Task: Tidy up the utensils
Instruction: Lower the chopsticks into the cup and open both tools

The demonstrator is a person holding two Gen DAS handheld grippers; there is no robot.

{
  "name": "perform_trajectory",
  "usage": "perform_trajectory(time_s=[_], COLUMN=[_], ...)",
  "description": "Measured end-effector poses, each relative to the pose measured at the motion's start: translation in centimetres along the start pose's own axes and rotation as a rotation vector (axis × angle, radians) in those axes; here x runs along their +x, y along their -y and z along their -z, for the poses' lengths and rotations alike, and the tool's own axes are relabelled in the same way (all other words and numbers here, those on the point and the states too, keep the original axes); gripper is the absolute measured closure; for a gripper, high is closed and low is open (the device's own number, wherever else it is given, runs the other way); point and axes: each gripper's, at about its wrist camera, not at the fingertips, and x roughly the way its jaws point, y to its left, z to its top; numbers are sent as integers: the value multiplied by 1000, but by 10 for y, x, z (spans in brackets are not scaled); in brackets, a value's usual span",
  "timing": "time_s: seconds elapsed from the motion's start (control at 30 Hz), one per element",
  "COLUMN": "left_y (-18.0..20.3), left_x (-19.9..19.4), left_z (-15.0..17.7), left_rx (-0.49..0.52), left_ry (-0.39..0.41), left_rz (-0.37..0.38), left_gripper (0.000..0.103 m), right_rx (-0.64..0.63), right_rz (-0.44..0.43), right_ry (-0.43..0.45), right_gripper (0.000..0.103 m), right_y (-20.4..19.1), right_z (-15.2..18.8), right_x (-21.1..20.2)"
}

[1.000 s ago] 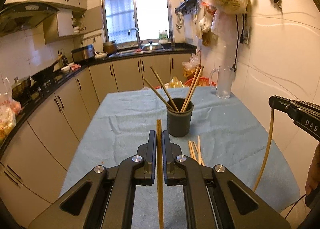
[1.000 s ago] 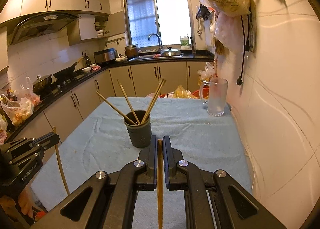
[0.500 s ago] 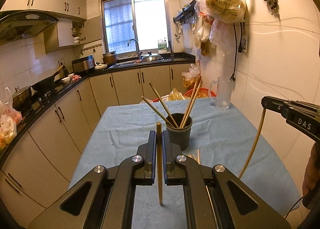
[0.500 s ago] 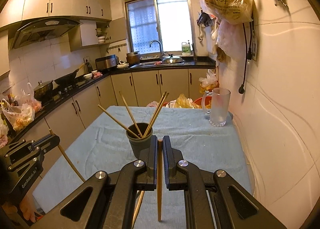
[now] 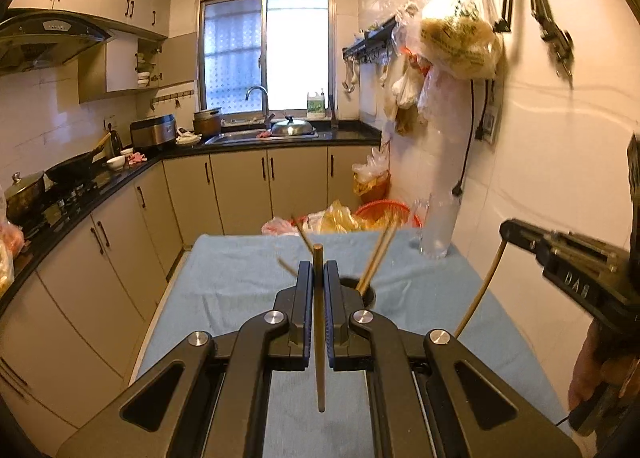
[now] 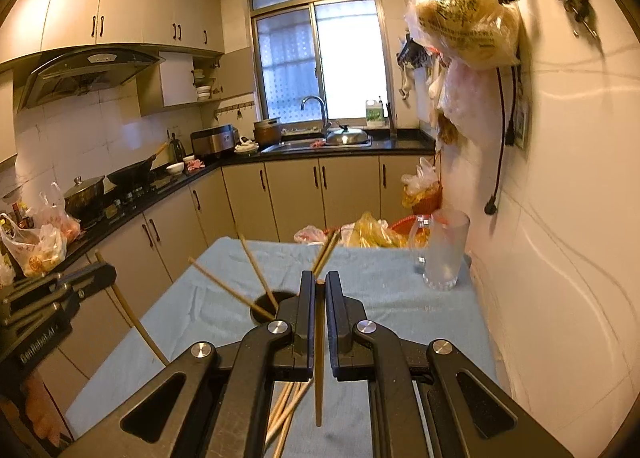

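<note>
My left gripper [image 5: 318,270] is shut on a wooden chopstick [image 5: 319,330] that hangs down between its fingers, above the table. My right gripper [image 6: 319,282] is shut on another chopstick [image 6: 319,354]; it also shows at the right in the left wrist view [image 5: 482,290]. A dark utensil cup [image 6: 267,306] stands on the blue cloth [image 6: 384,298] just beyond both grippers, mostly hidden by the fingers, with several chopsticks [image 6: 224,286] leaning out of it. Loose chopsticks [image 6: 286,414] lie on the cloth under my right gripper.
A clear glass jug [image 6: 444,254] stands at the table's far right by the wall. Plastic bags [image 6: 368,234] and a red basket [image 5: 384,213] sit behind the table. Cabinets [image 5: 120,242] line the left; bags [image 6: 464,21] hang on the right wall.
Both grippers have risen and moved forward over the cup, each still holding its chopstick. The cup now sits low behind the fingers.
</note>
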Motion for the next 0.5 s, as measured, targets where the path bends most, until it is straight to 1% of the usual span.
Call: perform_trajectory(time_s=[0.13, 0.3, 0.5], left_y=[-10, -21, -22], left_x=[12, 25, 47], left_z=[-28, -64, -94], left_rx=[-37, -94, -128], left_ry=[18, 57, 79], left_rz=[12, 29, 62], left_gripper=[98, 98, 98], right_rx=[-2, 26, 78], right_rz=[-10, -52, -86], right_ry=[18, 53, 97], right_gripper=[97, 97, 97], right_y=[-2, -4, -4], right_z=[-22, -58, -89], right_x=[10, 18, 36])
